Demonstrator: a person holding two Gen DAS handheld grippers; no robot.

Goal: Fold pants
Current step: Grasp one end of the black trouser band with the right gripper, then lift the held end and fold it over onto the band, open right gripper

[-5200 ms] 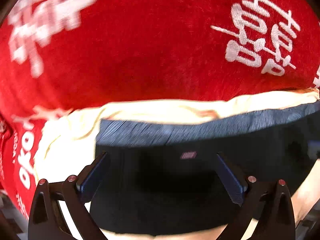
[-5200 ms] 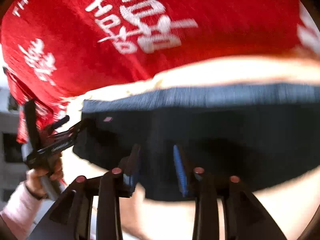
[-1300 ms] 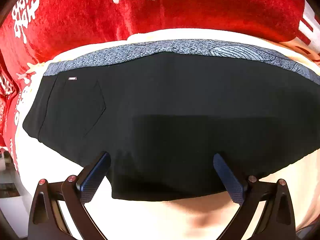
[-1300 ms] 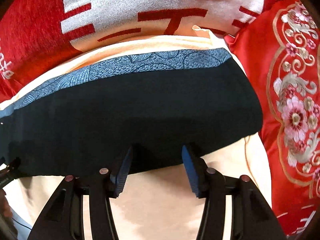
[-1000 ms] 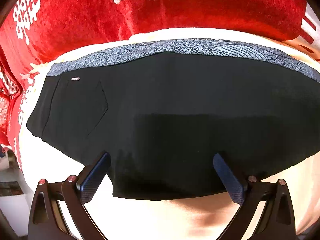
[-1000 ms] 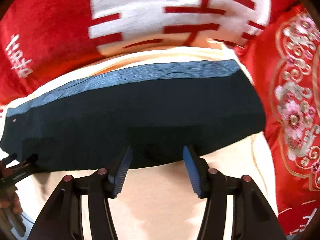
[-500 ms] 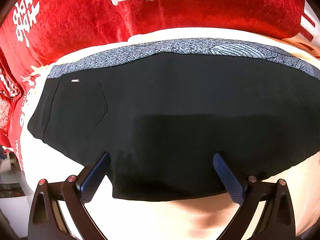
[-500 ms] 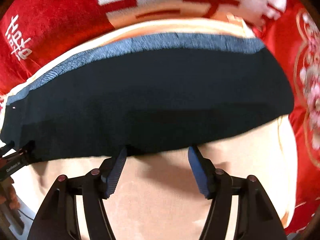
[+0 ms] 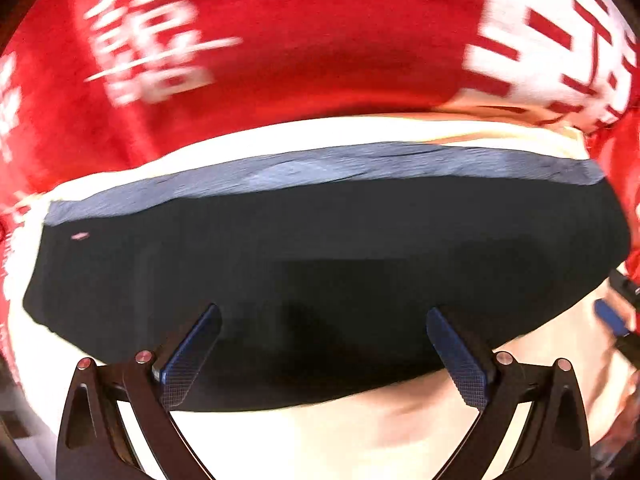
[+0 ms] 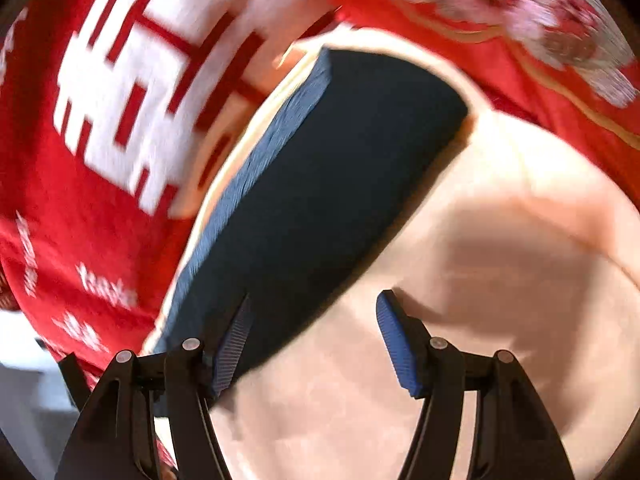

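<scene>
Your left gripper point(image 9: 323, 342) and right gripper point(image 10: 314, 334) both show jaws spread, empty. Folded pants point(image 9: 320, 264) fill mid-frame on the cream sheet point(image 10: 460, 280); red blanket point(image 9: 304, 48) borders the top.

Folded black pants w/ grey-blue waistband point(image 9: 320, 256) lie on cream cloth sheet point(image 9: 360, 436); waistband on far side. Red blanket w/ white characters point(image 9: 320, 40) behind. Red floral-embroidered cushion point(image 10: 540, 40) to the right of pants' end.
</scene>
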